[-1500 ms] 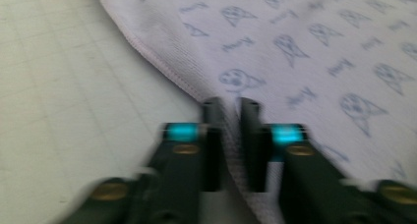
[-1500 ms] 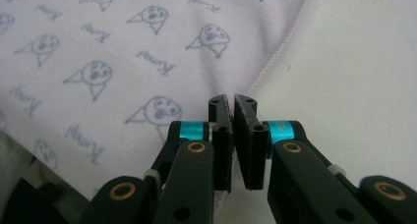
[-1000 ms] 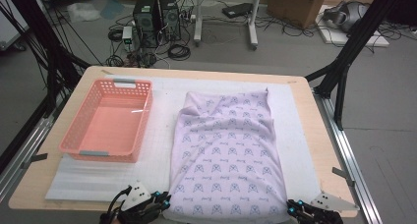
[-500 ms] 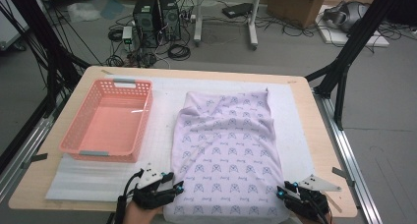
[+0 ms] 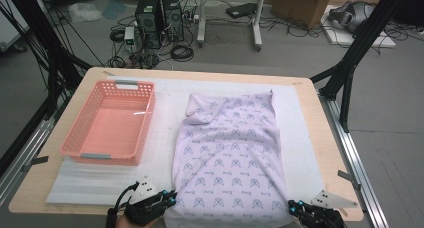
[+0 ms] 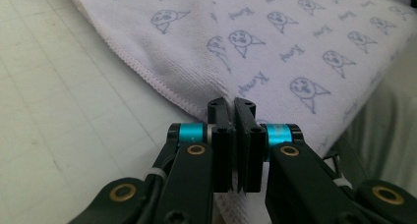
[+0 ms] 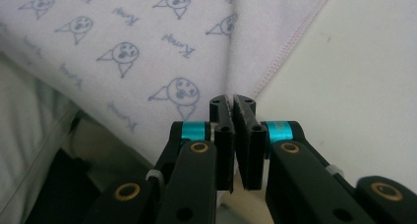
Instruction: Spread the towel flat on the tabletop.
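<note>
Both claws newly closed on "Kumal"-printed towel (image 5: 229, 153)

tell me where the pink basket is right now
In the high view the pink basket sits on the left half of the table, on the white mat, just left of the spread lilac towel and beyond the left gripper.

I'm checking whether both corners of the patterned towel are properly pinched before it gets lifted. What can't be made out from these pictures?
- Cloth between the pads: the shut left gripper and right gripper hide it behind their own jaws.
- The towel near edge: in the high view it hangs past the table edge and the frame cuts it off.
- Basket floor at its near wall: hidden in the high view.
</note>
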